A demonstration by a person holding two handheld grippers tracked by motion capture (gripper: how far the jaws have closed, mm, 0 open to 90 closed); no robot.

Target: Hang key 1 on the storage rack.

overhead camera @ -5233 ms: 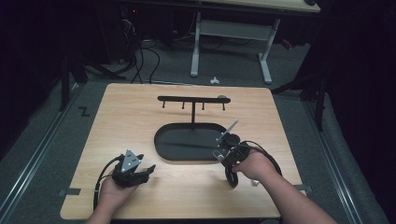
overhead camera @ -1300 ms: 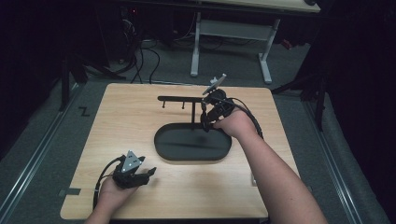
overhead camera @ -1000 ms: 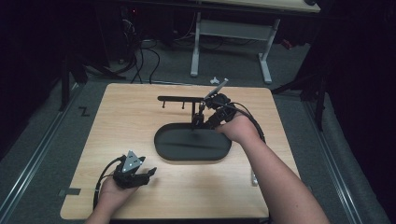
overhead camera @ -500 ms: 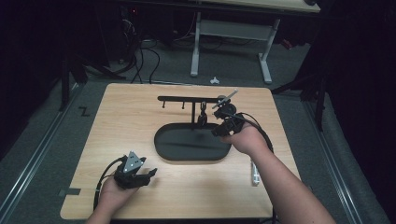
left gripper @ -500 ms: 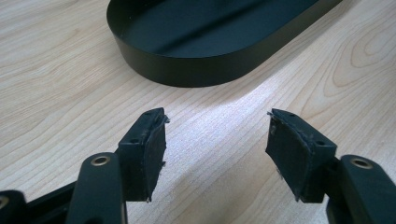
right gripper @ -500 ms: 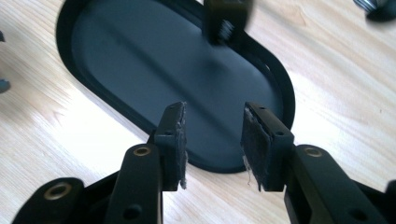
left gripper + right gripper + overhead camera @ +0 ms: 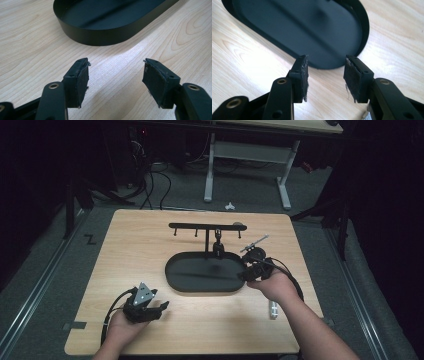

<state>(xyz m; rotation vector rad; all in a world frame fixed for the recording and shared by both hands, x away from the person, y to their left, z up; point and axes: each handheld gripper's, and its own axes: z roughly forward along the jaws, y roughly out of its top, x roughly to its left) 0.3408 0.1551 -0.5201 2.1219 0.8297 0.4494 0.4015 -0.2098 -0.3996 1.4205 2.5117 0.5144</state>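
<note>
A black oval tray [image 7: 200, 272] lies in the middle of the wooden table. Behind it stands a black rack [image 7: 200, 226] with short hooks. A small dark item [image 7: 218, 245] hangs from one hook, over the tray's far rim. My right gripper [image 7: 245, 272] is at the tray's right end, open, with nothing between its jaws [image 7: 325, 62]; the tray's rim [image 7: 364, 27] is just ahead. My left gripper [image 7: 161, 306] rests low at the front left, open and empty [image 7: 116, 66], facing the tray's wall [image 7: 105, 37].
A small white object [image 7: 273, 309] lies on the table beside the right forearm. The table's front edge is close behind both hands. A desk frame and cables stand on the floor beyond the table.
My right gripper has drawn back from the rack toward the person, down to the tray's right end. The small dark item now hangs on the rack. The left gripper has stayed put.
</note>
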